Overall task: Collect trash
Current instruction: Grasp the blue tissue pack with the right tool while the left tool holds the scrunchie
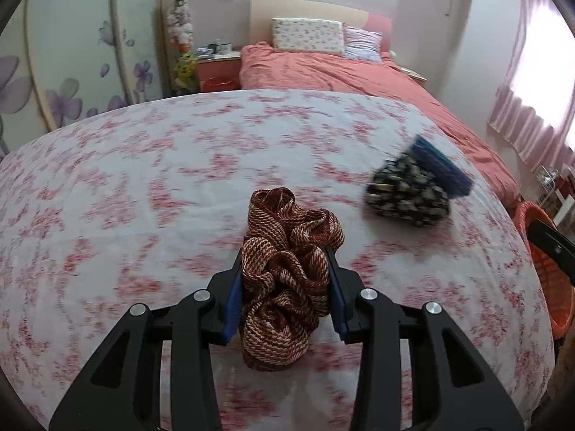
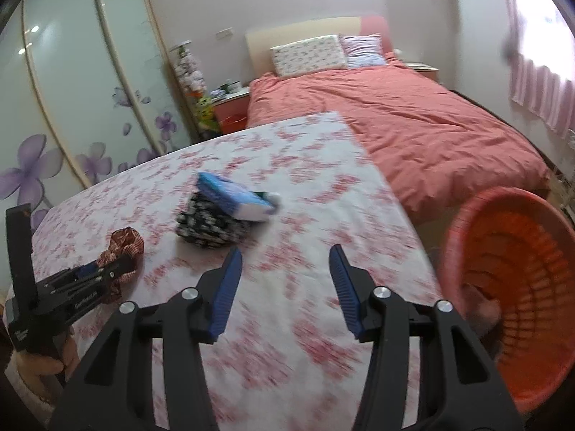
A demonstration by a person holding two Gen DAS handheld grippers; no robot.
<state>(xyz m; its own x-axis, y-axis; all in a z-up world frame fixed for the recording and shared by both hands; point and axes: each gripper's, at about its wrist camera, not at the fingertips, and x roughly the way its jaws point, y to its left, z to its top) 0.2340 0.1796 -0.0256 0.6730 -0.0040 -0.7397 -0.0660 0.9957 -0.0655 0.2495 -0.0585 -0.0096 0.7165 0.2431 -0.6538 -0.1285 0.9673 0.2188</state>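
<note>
Left gripper (image 1: 287,283) is clamped on the bunched brown cloth (image 1: 287,273) near the tabletop's (image 1: 143,179) front edge, right gripper (image 2: 284,283) hanging open and empty. Cloth's floppy, so I'd guess a trailing end could snag or slip loose before reaching the orange basket (image 2: 510,287) off the right edge.

floral tablecloth (image 2: 294,309) | bed, coral duvet (image 2: 413,125) | two pillows (image 1: 307,35) | flower-print wardrobe (image 2: 82,107) | nightstand (image 1: 219,70)

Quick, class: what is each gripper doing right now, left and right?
Left gripper: closed on the brown woven cloth, over the floral tablecloth.
Right gripper: open, holding nothing, beside the orange basket.
</note>
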